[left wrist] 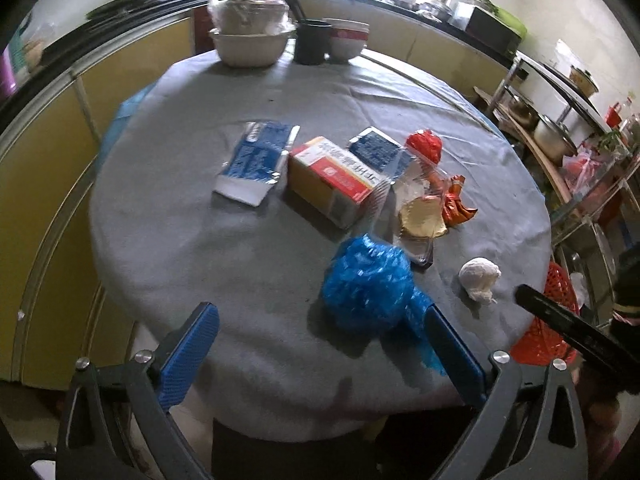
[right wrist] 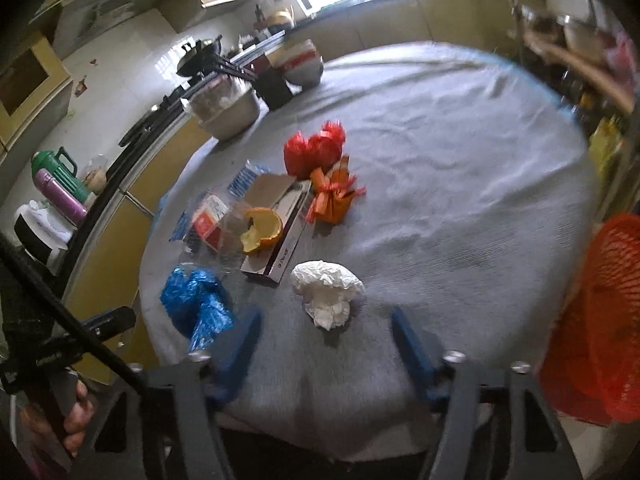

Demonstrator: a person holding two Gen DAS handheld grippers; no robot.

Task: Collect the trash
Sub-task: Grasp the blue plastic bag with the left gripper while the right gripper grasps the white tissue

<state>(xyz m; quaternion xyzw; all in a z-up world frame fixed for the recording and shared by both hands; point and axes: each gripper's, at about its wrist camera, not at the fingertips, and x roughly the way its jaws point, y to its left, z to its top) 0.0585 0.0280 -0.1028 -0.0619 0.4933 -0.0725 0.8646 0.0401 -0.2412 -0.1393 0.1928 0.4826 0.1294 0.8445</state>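
Observation:
Trash lies on a round table with a grey cloth (left wrist: pixel 200 240). A crumpled blue plastic bag (left wrist: pixel 368 280) sits just ahead of my open, empty left gripper (left wrist: pixel 320 344), close to its right finger. A crumpled white tissue (right wrist: pixel 326 290) lies just ahead of my open, empty right gripper (right wrist: pixel 326 342); it also shows in the left wrist view (left wrist: pixel 480 278). Further on lie a yellow-red box (left wrist: pixel 336 180), blue cartons (left wrist: pixel 256 160), an orange peel (right wrist: pixel 262 228), an orange wrapper (right wrist: pixel 334 196) and a red bag (right wrist: pixel 316 150).
A red mesh basket (right wrist: pixel 596 320) stands off the table's right edge. Stacked bowls (left wrist: pixel 250 36) and a black cup (left wrist: pixel 312 42) stand at the table's far edge. Yellow cabinets and a counter run behind; a shelf with pots (left wrist: pixel 556 140) is at the right.

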